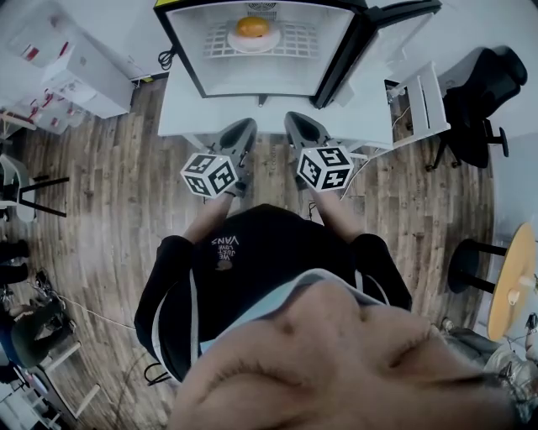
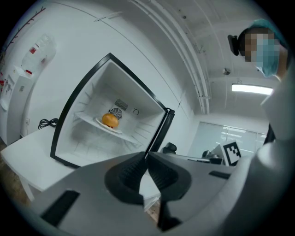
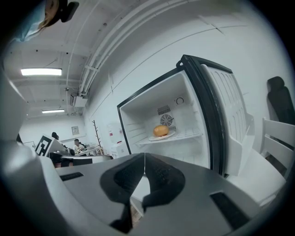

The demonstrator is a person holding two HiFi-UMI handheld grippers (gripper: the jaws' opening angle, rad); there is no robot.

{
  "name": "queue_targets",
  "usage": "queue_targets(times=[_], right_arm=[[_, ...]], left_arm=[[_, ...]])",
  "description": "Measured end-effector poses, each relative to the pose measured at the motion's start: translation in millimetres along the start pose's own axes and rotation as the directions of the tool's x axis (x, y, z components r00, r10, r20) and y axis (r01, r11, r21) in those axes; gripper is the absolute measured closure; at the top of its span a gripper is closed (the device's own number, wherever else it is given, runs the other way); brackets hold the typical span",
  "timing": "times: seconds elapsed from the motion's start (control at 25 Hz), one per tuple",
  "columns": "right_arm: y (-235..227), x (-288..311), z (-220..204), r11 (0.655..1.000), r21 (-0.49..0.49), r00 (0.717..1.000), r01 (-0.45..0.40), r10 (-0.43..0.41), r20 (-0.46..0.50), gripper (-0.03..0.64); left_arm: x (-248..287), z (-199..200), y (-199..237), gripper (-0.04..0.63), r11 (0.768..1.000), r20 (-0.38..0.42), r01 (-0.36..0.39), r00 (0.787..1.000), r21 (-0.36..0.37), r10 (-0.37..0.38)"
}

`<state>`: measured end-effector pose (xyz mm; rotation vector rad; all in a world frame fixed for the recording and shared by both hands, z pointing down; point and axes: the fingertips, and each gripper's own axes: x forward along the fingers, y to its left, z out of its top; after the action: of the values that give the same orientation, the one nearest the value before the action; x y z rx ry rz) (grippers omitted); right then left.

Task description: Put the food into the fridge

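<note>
Your left hand-held gripper point(image 2: 147, 157) and right hand-held gripper point(image 3: 144, 159) are both closed and empty. If you slam the open fridge door point(image 3: 230, 110), the bun point(image 3: 160, 131) may slide off.

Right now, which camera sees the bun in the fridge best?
The head view: the bun sits unblocked, straight ahead on its plate. The left and right gripper views show it too, only smaller.

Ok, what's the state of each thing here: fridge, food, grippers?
Fridge: door open wide.
Food: on the plate, on the wire shelf inside.
Left gripper: shut, empty.
Right gripper: shut, empty.
</note>
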<state>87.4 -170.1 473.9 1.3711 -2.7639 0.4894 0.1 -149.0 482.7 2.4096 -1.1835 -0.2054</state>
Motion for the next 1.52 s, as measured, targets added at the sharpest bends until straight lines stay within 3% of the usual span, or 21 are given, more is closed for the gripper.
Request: queue_targets(times=[1.52], right_arm=[[76,-18,-24,0.99,0.023,0.99,0.142,-0.142,-0.001,0.604]], left_arm=[[-81,7,9,0.566,0.994,-0.076,0.101,0.992,0.04,-0.098]])
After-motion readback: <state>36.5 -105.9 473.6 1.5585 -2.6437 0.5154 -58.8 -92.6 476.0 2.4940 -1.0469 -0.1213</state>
